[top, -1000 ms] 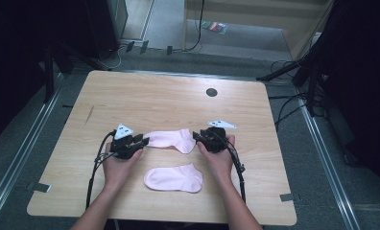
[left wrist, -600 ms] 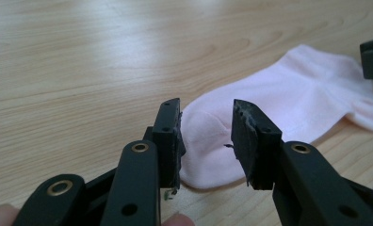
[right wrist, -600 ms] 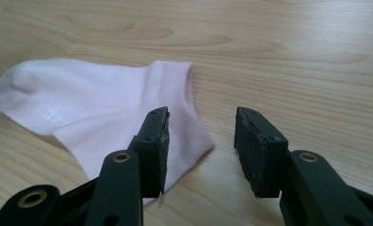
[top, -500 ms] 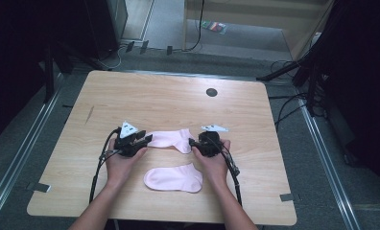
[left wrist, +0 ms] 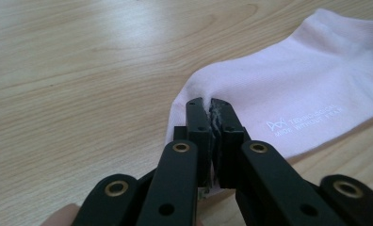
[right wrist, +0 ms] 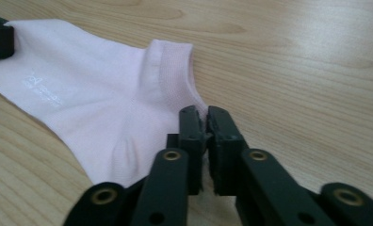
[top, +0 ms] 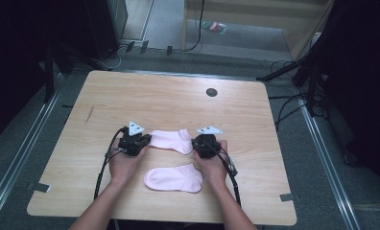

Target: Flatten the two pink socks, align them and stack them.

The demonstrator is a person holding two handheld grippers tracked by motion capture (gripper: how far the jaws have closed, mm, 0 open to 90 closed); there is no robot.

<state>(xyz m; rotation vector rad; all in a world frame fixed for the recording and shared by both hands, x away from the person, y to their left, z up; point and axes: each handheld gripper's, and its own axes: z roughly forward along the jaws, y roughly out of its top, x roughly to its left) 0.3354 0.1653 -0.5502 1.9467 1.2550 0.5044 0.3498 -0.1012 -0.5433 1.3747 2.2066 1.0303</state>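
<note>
My left tool [left wrist: 212, 123] is clamped on the toe end of the upper pink sock [top: 171, 140]; my right tool [right wrist: 200, 126] pinches its heel edge by the cuff. That sock lies mid-surface [top: 145, 98]. A second pink sock [top: 174, 178] lies just behind, toward the near edge, between my hands, both low on the wood.

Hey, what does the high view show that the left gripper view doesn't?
High view alone: a second pink sock lying nearer the person, both hands, the right gripper, the table's edges and the floor around it.

Left gripper view alone: small white lettering printed on the far sock, and the jaws pressed shut on its edge.

Both: the left gripper, the far sock and the wooden tabletop.
</note>
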